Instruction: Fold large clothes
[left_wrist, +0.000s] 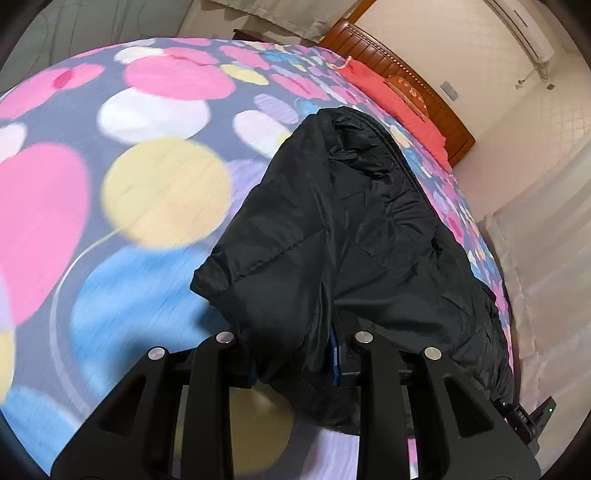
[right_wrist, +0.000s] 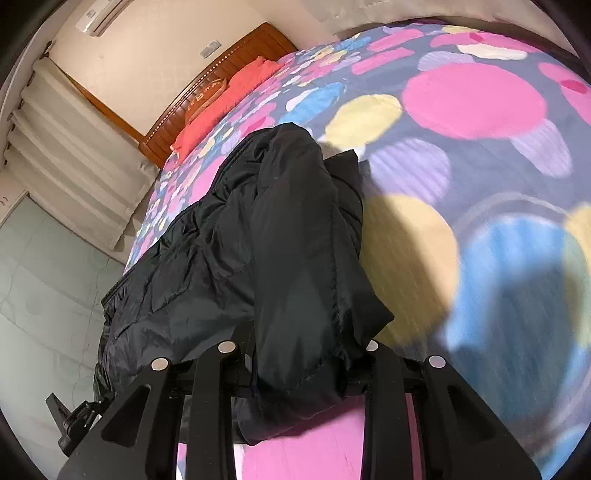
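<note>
A black puffer jacket (left_wrist: 343, 229) lies on a bed with a dotted bedspread (left_wrist: 147, 184). In the left wrist view my left gripper (left_wrist: 295, 354) is shut on a bunched edge of the jacket, with fabric draped between and over its fingers. In the right wrist view my right gripper (right_wrist: 299, 365) is shut on another bunched part of the same jacket (right_wrist: 258, 240), which hangs over its fingers. Both hold the fabric lifted above the bedspread (right_wrist: 461, 166). The fingertips are hidden by cloth.
A red pillow (left_wrist: 399, 99) and a wooden headboard (left_wrist: 406, 70) are at the far end of the bed. A white curtain (right_wrist: 74, 155) and a tiled floor (right_wrist: 37, 277) lie beside the bed. An air conditioner (left_wrist: 524, 33) hangs on the wall.
</note>
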